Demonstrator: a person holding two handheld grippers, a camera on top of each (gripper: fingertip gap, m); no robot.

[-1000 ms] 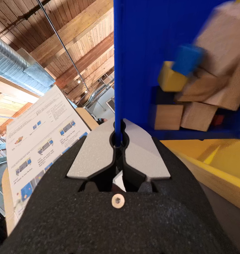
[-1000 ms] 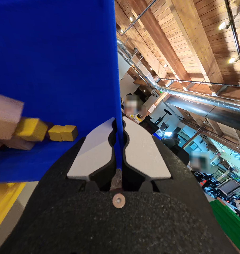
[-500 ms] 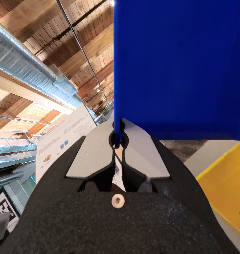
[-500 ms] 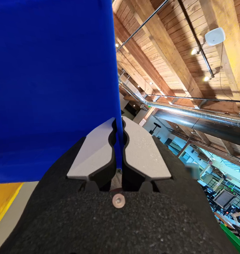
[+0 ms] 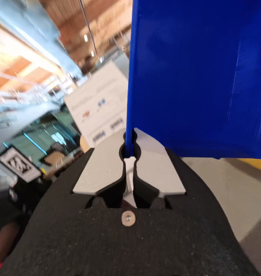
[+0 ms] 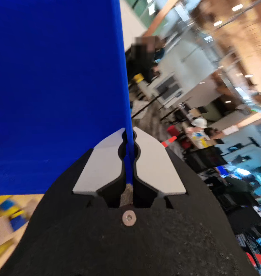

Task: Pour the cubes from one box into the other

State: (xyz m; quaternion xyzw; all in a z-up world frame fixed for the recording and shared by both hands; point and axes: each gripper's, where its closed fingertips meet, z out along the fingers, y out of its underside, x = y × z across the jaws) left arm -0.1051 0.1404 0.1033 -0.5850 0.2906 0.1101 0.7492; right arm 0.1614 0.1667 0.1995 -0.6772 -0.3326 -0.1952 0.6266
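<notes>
a: blurred workshop behind, timber ceiling (image 5: 106, 22), a white poster board (image 5: 100, 107); a grey surface (image 5: 216, 186) below.

b: and the blue box (image 5: 201, 74)?

a: held up between both tongs. the left gripper (image 5: 129, 143) is clamped on one side wall, the right gripper (image 6: 129, 143) pinches the opposite wall. a grip on each side lets the box be tipped evenly, i'd judge.

b: pose?

a: both point forward and slightly up, fingers running along the walls; no cubes show inside the box.

b: the cubes?

a: blurred cubes (image 6: 9, 212) lie low left in the right wrist view, seemingly in the yellow box (image 5: 256, 165), so the pour looks done.
</notes>
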